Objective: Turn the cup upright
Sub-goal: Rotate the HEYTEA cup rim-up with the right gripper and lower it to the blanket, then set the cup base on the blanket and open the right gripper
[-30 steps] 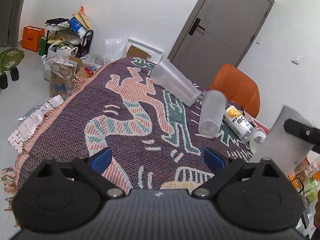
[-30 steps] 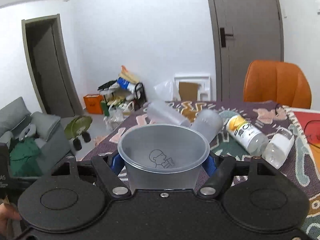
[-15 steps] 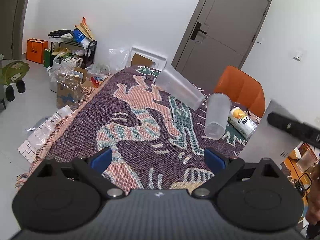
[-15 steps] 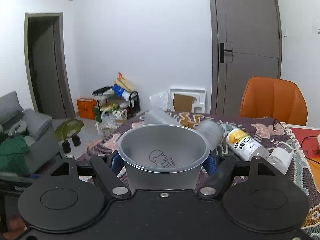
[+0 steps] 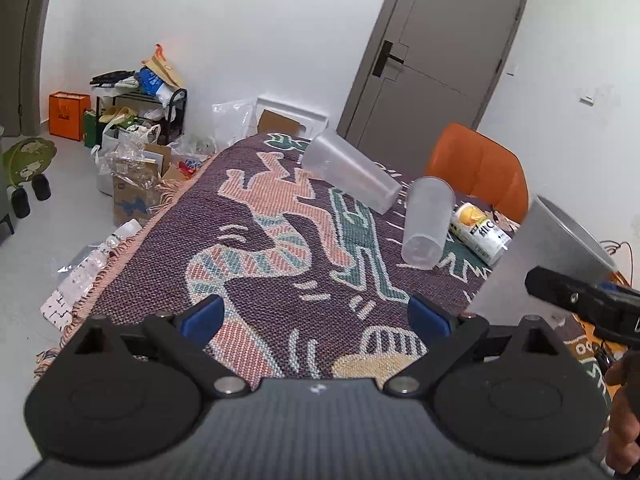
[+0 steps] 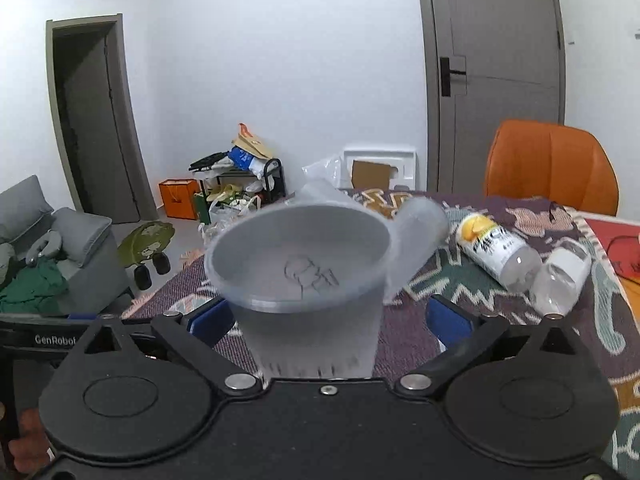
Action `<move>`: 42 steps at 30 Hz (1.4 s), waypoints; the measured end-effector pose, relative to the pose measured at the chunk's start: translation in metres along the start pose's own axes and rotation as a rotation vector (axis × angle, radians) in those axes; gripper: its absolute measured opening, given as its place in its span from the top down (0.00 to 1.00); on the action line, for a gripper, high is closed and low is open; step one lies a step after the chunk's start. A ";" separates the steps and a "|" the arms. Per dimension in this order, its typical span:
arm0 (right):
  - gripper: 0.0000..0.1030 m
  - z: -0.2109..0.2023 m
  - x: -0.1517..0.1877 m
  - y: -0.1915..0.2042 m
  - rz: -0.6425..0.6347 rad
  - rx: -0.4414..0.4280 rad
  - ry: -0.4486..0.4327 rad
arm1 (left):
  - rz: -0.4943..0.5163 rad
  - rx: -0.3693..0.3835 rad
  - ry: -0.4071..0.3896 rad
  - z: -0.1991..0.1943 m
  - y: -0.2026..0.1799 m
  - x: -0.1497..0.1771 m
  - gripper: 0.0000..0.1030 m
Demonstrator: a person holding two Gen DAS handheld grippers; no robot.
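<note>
A frosted plastic cup with a small drawing on it stands mouth up between the fingers of my right gripper. The blue pads stand clear of its sides, so the gripper is open. The same cup shows at the right edge of the left wrist view, with the right gripper's black body in front of it. My left gripper is open and empty above the patterned cloth. Two more frosted cups lie on their sides further back, one large, one smaller.
A yellow-labelled bottle and a clear bottle lie on the cloth to the right. An orange chair stands behind the table. Bags, boxes and a shelf clutter the floor at the left.
The right gripper's fingers have spread apart and let go of the cup, which now sits lower and slightly tilted between them. The left gripper has stayed open and shifted only slightly.
</note>
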State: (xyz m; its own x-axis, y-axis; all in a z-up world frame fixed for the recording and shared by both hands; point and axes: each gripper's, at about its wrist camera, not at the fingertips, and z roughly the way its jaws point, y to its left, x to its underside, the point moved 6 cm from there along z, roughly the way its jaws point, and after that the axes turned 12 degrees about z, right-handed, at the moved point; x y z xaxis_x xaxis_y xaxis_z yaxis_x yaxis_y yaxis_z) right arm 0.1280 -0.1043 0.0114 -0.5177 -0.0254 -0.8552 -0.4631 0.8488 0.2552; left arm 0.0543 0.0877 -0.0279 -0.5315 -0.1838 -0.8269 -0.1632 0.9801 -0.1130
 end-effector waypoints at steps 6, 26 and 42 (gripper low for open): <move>0.00 -0.017 0.014 -0.007 0.028 -0.009 0.023 | 0.045 0.005 -0.004 -0.008 -0.014 0.003 0.06; 0.00 -0.082 0.046 -0.037 0.120 0.006 -0.004 | 0.220 0.068 -0.026 -0.047 -0.064 0.023 0.06; 0.00 -0.114 0.061 -0.029 0.119 -0.020 -0.020 | 0.243 0.068 -0.029 -0.074 -0.067 0.040 0.06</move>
State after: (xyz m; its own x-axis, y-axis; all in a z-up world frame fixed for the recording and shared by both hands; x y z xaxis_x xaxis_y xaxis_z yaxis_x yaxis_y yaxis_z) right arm 0.0278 -0.1907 0.0037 -0.5558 0.0858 -0.8269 -0.4133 0.8345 0.3644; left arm -0.0178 0.0087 -0.0123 -0.5242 0.0587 -0.8496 0.0230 0.9982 0.0548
